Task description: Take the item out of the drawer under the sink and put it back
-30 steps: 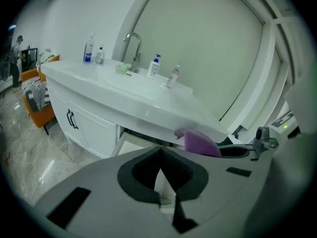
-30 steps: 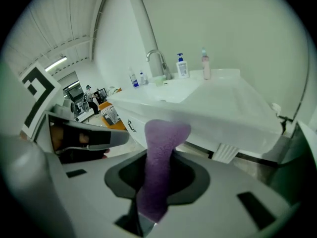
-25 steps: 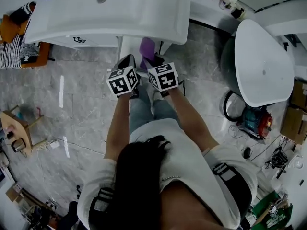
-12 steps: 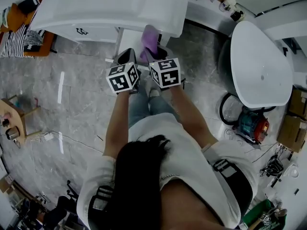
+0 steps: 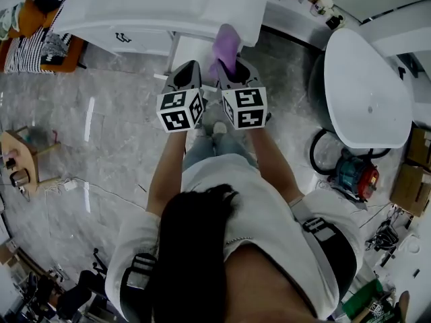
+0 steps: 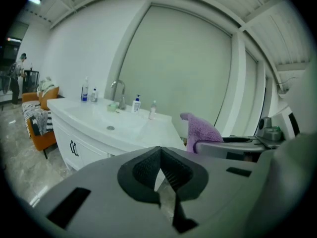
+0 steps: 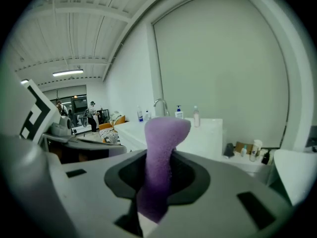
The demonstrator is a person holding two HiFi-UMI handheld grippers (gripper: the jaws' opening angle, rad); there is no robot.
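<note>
A purple cloth (image 5: 227, 46) stands up from my right gripper (image 5: 232, 69), whose jaws are shut on its lower part. In the right gripper view the purple cloth (image 7: 161, 157) fills the gap between the pads. My left gripper (image 5: 190, 74) hangs just left of it, shut and empty. In the left gripper view its pads (image 6: 171, 175) meet, with the cloth (image 6: 200, 132) to the right. Both hover over the open white drawer (image 5: 190, 51) below the white sink cabinet (image 5: 135, 19).
A white oval fixture (image 5: 367, 86) stands at the right, with a red and teal machine (image 5: 355, 173) on the floor beside it. An orange seat with a striped cloth (image 5: 40, 36) is at far left. Bottles (image 6: 136, 104) line the sink's back.
Both grippers have risen and shifted a little right. The purple cloth has come up higher, in front of the sink's edge.
</note>
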